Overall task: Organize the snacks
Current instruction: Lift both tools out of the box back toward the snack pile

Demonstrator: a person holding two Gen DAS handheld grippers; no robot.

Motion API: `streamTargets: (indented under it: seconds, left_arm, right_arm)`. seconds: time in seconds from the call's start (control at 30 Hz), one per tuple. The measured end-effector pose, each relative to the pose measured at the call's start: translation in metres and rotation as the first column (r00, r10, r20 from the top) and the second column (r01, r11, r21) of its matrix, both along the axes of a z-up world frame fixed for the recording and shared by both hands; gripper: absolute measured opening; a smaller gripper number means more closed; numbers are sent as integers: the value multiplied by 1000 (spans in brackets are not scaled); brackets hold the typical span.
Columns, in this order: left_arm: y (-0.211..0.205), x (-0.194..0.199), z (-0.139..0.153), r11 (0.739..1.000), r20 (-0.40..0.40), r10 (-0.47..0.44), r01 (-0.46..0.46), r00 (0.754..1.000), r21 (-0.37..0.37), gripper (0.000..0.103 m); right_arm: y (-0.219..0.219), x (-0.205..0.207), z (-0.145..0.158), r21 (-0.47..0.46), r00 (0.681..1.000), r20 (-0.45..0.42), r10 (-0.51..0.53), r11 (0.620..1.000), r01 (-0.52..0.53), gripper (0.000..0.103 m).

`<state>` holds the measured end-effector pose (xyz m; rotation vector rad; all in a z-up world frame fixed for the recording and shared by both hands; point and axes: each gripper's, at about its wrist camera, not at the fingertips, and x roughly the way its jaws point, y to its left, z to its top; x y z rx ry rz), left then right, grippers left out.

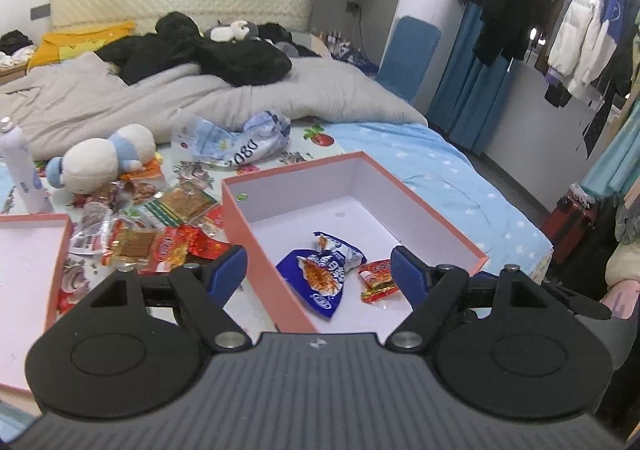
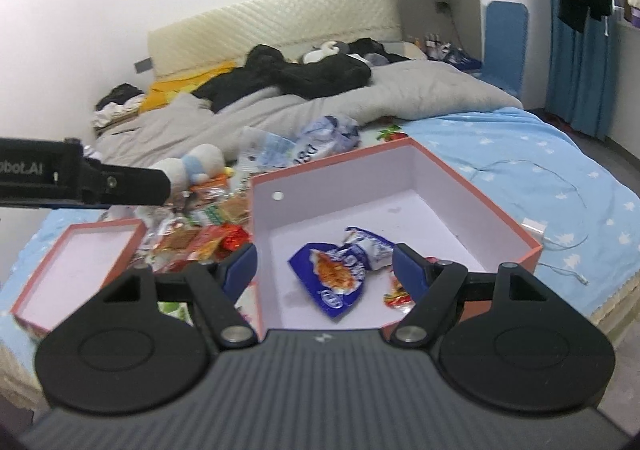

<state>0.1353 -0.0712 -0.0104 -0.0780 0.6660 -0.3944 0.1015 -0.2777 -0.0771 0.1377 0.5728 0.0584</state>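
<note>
both wrist cameras look forward and downward over a cluttered bed. both see, close by, the open salmon-pink cardboard box (image 1: 262,246) (image 2: 472,186).

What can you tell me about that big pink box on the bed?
The box is open, with no lid on it, salmon-pink outside and white inside, and looks like stiff cardboard. It sits flat on the bed's patterned sheet, right of a heap of snack packets. Inside lie a crumpled blue packet and a small red one; the rest of its floor is bare.
</note>
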Motion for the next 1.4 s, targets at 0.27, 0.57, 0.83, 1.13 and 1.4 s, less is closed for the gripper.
streamTargets:
  seconds: [0.27,0.57,0.83,1.13,1.4]
  left_arm:
    - [45,-43,-4,998,26,67,-68,997,19,82]
    - [71,-82,-22,991,-4,136,-136,991,13,82]
    - [88,-102,-44,980,-43,198,-197,979,23,82]
    - [113,-90,-58,965,-83,262,-262,961,19,82]
    - [122,-62,-72,959,-125,284,-285,950,17,82]
  right_arm:
    - [29,-26,-2,14,996,18,87,996,-87,79]
    - [55,-45,-11,21,987,-1,158,987,-158,79]
    - [73,-57,-22,31,977,-28,210,977,-210,79]
    - [89,-54,-28,34,966,-35,254,967,-253,79]
    - [98,-33,-32,25,961,-21,274,962,-274,79]
